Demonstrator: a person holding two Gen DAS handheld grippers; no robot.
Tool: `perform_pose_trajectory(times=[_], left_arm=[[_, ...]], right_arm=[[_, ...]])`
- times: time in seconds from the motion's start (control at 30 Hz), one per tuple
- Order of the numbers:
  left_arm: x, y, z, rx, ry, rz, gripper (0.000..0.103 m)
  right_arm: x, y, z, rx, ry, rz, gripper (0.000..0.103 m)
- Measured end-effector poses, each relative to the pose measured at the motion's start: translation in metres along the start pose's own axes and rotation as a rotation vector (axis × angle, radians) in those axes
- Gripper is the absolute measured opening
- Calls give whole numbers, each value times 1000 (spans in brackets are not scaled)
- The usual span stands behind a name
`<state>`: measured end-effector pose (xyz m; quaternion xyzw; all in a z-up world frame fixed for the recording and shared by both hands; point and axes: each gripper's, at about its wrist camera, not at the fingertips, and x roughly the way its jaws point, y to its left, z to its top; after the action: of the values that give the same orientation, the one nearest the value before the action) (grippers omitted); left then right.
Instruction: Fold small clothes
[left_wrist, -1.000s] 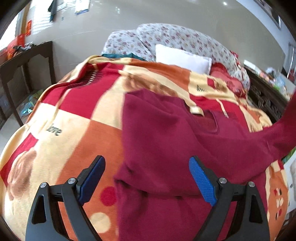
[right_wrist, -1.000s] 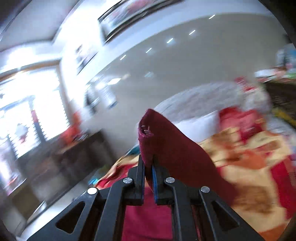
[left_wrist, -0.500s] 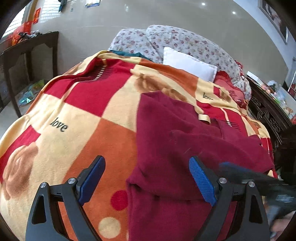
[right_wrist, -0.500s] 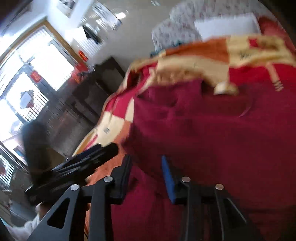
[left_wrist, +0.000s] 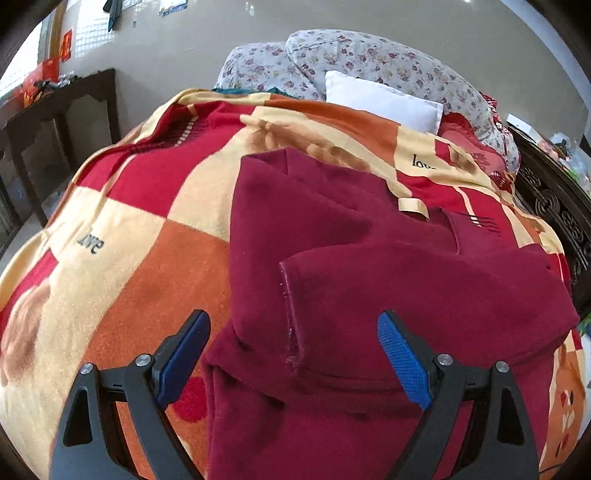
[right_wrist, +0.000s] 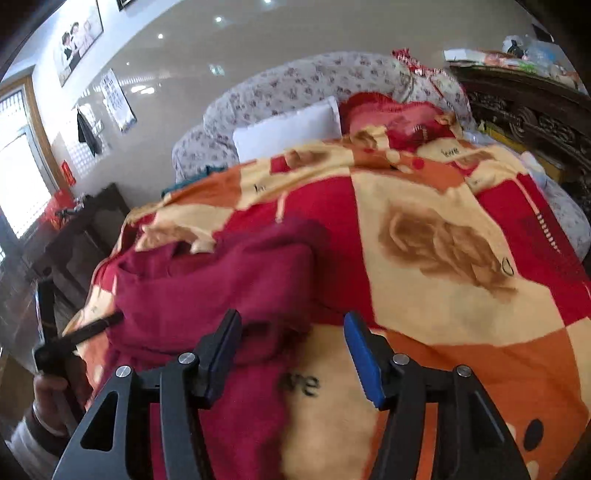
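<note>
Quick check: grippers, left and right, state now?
Left gripper: open, holding nothing, over the maroon garment.
Right gripper: jaws opening, nothing gripped.

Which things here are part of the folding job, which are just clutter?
Job: maroon sweater, folded sleeve, left gripper open, right gripper opening with nothing gripped.
Lying about: patterned blanket, white pillow, floral quilt, dark side table.
</note>
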<state>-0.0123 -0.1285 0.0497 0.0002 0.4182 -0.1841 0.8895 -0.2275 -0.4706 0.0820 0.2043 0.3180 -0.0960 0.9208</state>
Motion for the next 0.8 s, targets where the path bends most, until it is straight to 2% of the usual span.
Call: perform_pose_trajectory(times=[0.13,0.17,0.2,0.27,0.33,0.37,0.4,0.43,0.53,0.63,0.7,0.8], left_arm=[[16,-2,1,-26,41,-37,91],[18,-4,1,-19,44,-48,85],[19,-7,2,-8,38,-61,76],[17,-11,4,26,35,-42,40],[15,-10,8,37,31,-40,20],[13,-7,12,28,39,-64,18],[11,-3,17,13,53,-95,16],[9,-2,20,6,57,-110,15],[-4,5,30,-6,52,-153,14],[-20,10,33,22,36,-167,13],[-24,14,31,44,31,-162,13],[-9,13,20,89,58,-125,14]], right_arm=[[19,-1,-6,-36,19,6,63],[23,1,-8,-45,25,7,63],[25,2,-9,-52,28,3,63],[32,8,-8,-69,23,-11,63],[36,12,-4,-99,8,-43,60],[38,14,1,-104,-9,-50,47],[38,14,4,-98,-25,-39,25],[38,14,8,-84,-39,-23,20],[23,21,14,-75,-89,-19,16],[6,34,4,-132,-88,-23,16],[4,39,-7,-187,-57,-36,16],[26,35,-27,-226,55,-104,16]])
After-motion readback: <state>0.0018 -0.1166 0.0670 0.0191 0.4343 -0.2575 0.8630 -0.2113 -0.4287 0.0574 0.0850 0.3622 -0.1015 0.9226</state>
